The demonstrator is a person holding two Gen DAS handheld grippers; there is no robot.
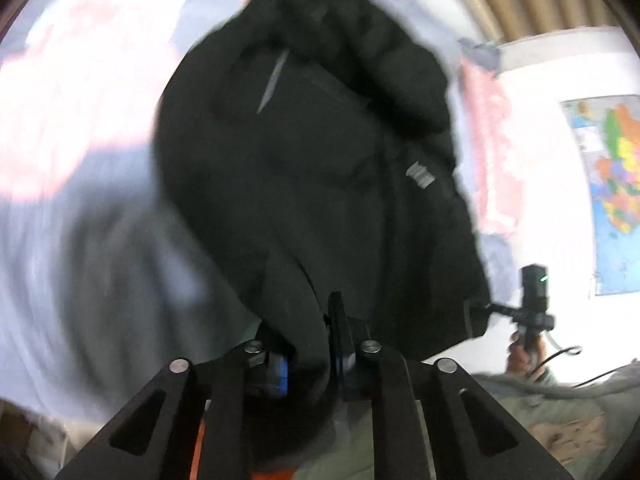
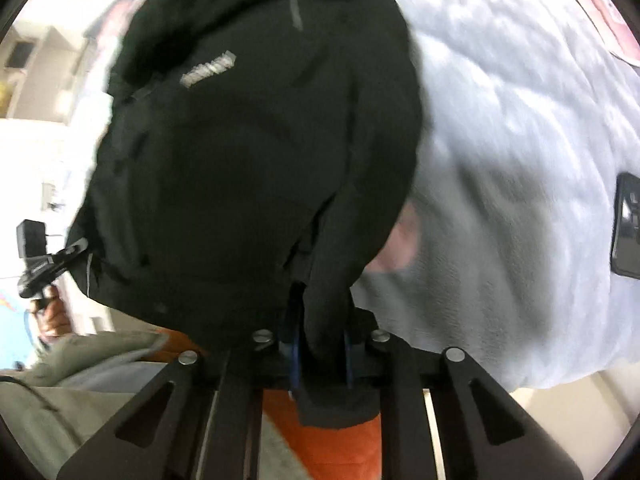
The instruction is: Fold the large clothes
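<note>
A large black jacket point(image 1: 304, 168) with a small grey logo patch hangs in front of both cameras, above a pale bedspread. In the left wrist view my left gripper point(image 1: 316, 344) is shut on a fold of the jacket's hem. Far right in that view, the right gripper point(image 1: 482, 307), held by a hand, clamps the jacket's other corner. The right wrist view shows the same jacket point(image 2: 256, 152) bunched between the fingers of my right gripper point(image 2: 322, 344), which is shut on it. The left gripper point(image 2: 76, 251) is at the left edge there, pinching the fabric.
A grey-white quilted bedspread point(image 2: 520, 140) with pink patches point(image 1: 60, 112) lies beneath the jacket. On it, a dark flat device point(image 2: 626, 224) sits at the right edge. A coloured map point(image 1: 616, 184) hangs on the white wall. The person's green-grey and orange clothing point(image 2: 340, 448) fills the bottom.
</note>
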